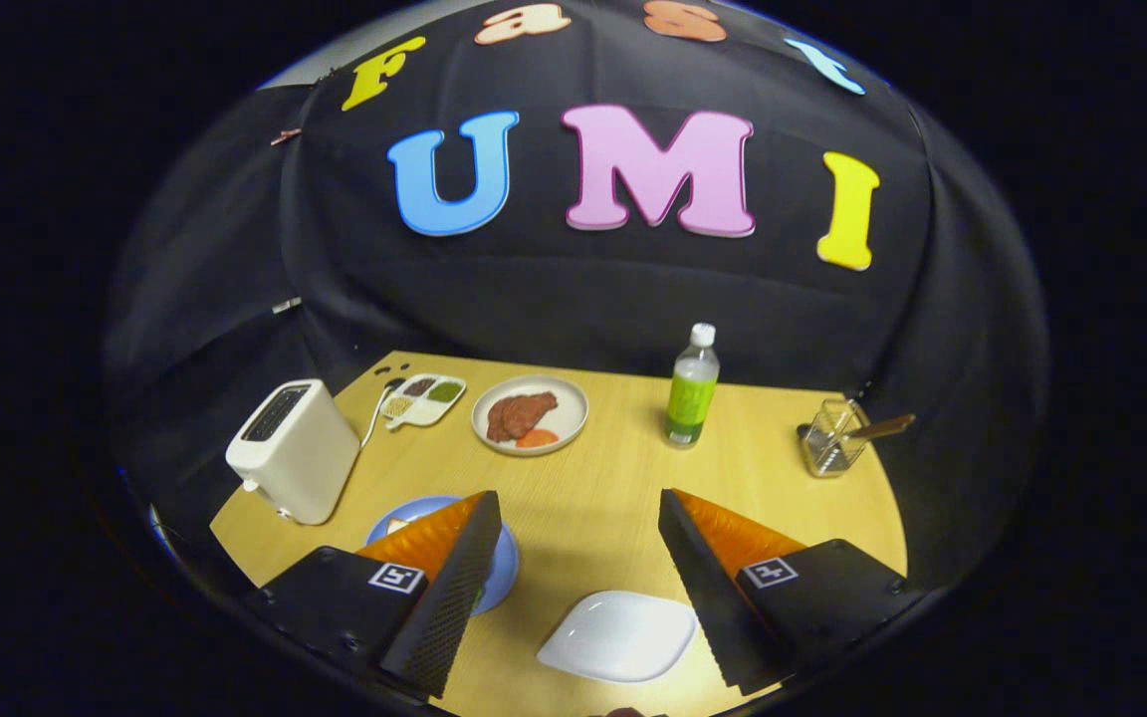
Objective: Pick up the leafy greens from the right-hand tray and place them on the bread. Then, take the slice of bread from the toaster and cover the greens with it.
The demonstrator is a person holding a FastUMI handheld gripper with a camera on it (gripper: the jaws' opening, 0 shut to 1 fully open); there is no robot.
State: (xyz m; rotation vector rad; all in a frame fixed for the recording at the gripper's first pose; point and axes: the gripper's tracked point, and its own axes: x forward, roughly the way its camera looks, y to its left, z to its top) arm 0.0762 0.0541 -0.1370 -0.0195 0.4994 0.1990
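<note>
My gripper (578,498) hangs open above the wooden table (593,498), with nothing between its fingers. A white leaf-shaped tray (618,635) lies low between the fingers, nearer the right one, and its surface looks plain white. The left finger covers most of a blue plate (414,513). A pale corner of bread (396,524) shows on the plate, and a sliver of green (478,598) peeks out beside the finger. The cream toaster (290,453) stands beyond the left finger at the table's left edge. Its top slot is dark, and I cannot tell what is inside.
Beyond the fingers, a white plate (564,430) holds slices of meat and something orange. A small divided dish (424,400) of seeds sits behind the toaster. A green bottle (692,390) stands upright at the back. A clear glass (832,440) with a utensil is at the far right.
</note>
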